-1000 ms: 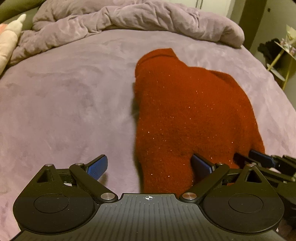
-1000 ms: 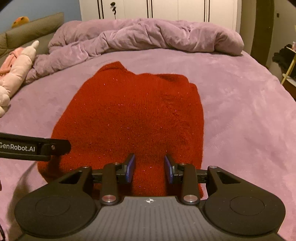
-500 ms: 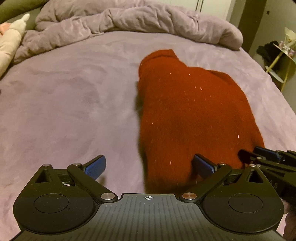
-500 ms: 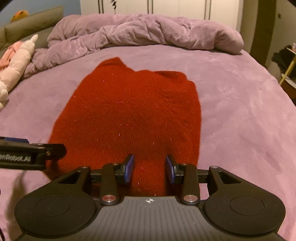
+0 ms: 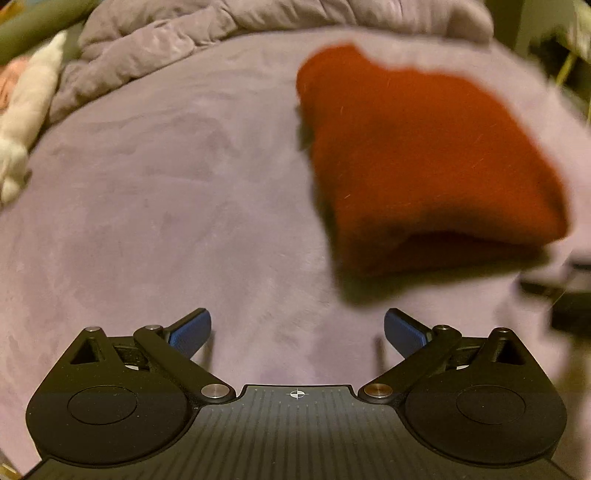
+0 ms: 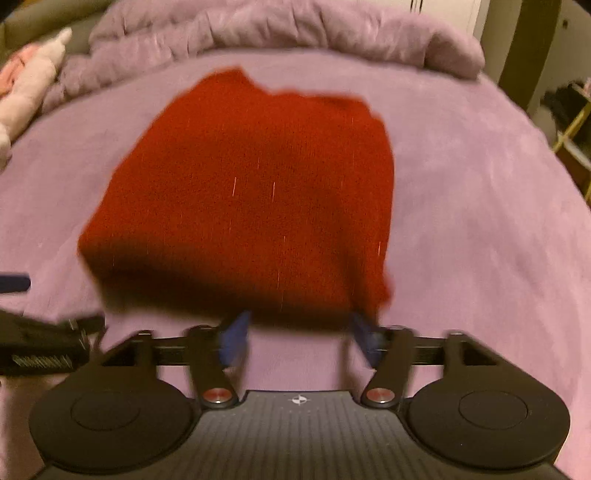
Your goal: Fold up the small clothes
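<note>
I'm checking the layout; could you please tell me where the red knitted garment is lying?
The red knitted garment lies folded on the purple bedspread, ahead of the right tongs, nearer than the rumpled duvet.

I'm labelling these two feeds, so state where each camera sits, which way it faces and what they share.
Left wrist: on the left claw, facing forward across the purple bed; red sweater ahead to the right; own open blue fingers show.
Right wrist: on the right claw, facing the sweater head-on; own open fingers and part of the left claw show.
Shared: sweater, bed, bunched duvet, plush toy.
</note>
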